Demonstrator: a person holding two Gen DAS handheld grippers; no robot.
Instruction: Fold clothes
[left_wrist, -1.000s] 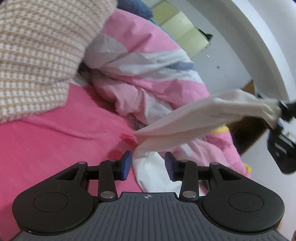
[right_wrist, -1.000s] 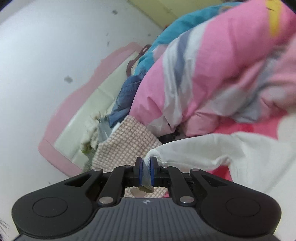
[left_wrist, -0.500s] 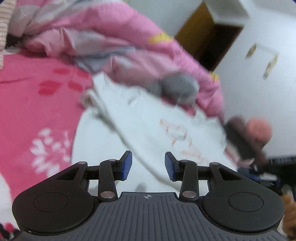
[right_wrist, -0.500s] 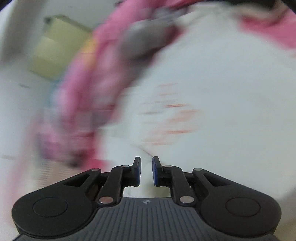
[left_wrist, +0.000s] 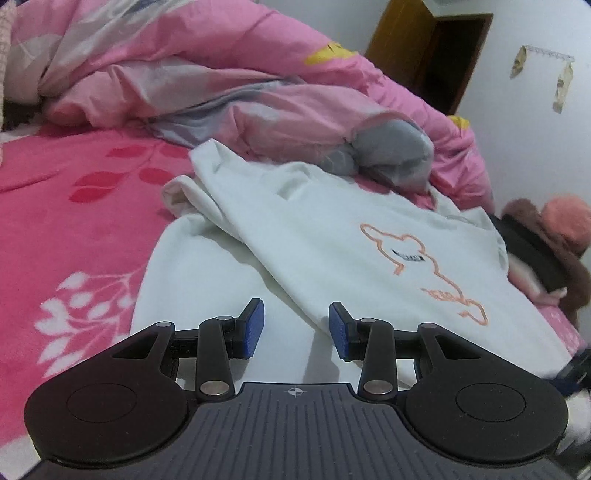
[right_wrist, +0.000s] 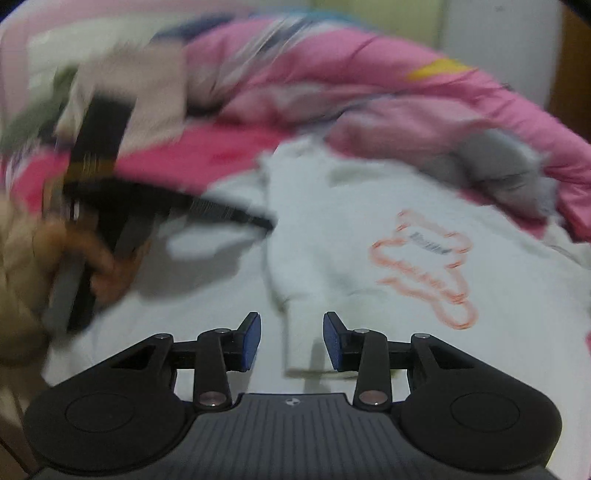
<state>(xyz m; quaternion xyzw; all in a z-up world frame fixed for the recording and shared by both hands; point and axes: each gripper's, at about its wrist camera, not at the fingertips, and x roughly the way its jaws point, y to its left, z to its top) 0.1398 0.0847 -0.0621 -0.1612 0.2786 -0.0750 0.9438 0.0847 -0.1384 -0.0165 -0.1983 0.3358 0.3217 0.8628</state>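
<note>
Left gripper (left_wrist: 295, 334): jaws spread wide, nothing between the blue pads (left_wrist: 252, 332); it hangs low over the near part of the white sweatshirt, the folded edge of the cloth running just ahead of the gap.
Right gripper (right_wrist: 291, 341): jaws likewise spread apart and empty; a cuffed sleeve end (right_wrist: 301, 350) of the sweatshirt lies directly ahead of the gap, between the lines of the two pads but not pinched.
White sweatshirt (left_wrist: 332, 236): lies spread on the bed, front up, an orange outline of a bear (left_wrist: 417, 266) with a small dark label inside it showing. One sleeve (left_wrist: 221, 195) is folded across the body toward the far left, with a bunched fold beside it. The far edge touches the quilt.
Bed sheet (left_wrist: 74, 206): bright pink with red leaves and a white branch print; it carries the sweatshirt and stays bare to the left of it.
Quilt (left_wrist: 207, 74): pink, grey and white, heaped along the far side of the bed, a grey corner (left_wrist: 391, 155) resting just beyond the sweatshirt.
Hand (right_wrist: 99, 269): blurred at the left of the right wrist view, gripping the dark handle of the other gripper above the white cloth.
Plush toy (left_wrist: 546, 236): brown and salmon, at the bed's right edge, just beside the sweatshirt.
Doorway (left_wrist: 439, 55): dark, wood-framed, behind the quilt.
</note>
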